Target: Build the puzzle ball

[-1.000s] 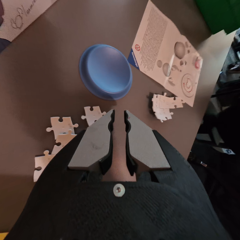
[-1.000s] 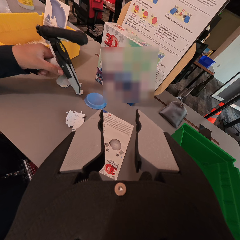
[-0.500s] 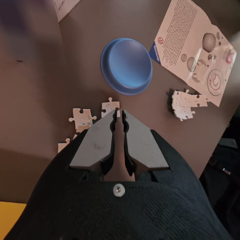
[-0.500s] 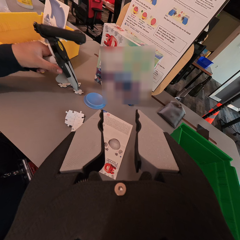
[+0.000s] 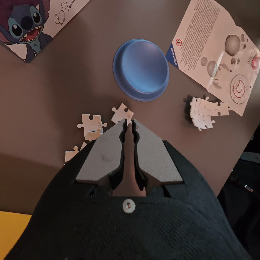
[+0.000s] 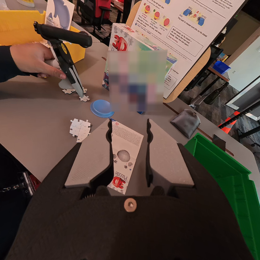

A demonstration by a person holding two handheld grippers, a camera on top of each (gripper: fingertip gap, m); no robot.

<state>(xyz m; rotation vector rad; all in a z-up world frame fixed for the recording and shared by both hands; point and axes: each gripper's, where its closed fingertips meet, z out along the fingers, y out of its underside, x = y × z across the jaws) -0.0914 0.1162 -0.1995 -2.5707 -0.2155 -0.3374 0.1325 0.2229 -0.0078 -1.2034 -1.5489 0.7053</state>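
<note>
So the left gripper [image 5: 129, 122] is tipped down at the table [image 5: 70, 91], its matte grey wedge fingers nearly pinched together with just a thin slit between them. The tips sit right at the edge of a loose white piece [image 5: 122, 114], flat card with the usual knobs and notches. Can't tell if it's actually nipped or only touched. More loose pieces [image 5: 92, 125] lie just to the left, some overlapping and partly hidden under the gripper.

Beyond the tips there's a smooth round blue stand [image 5: 140, 70], shallow dish shape with a flared rim. To the right of it sits a curved joined patch [image 5: 202, 112] of several pieces, bowed up off the table, its corner touching a creased paper leaflet [image 5: 211, 49]. A glossy cardboard box [image 5: 28, 25] pokes in top left.

The right gripper [image 6: 128, 122] hovers spread wide and empty over the leaflet, with a green plastic bin [image 6: 225, 175] beside it on the right and a yellow bin [image 6: 16, 26] far left.
</note>
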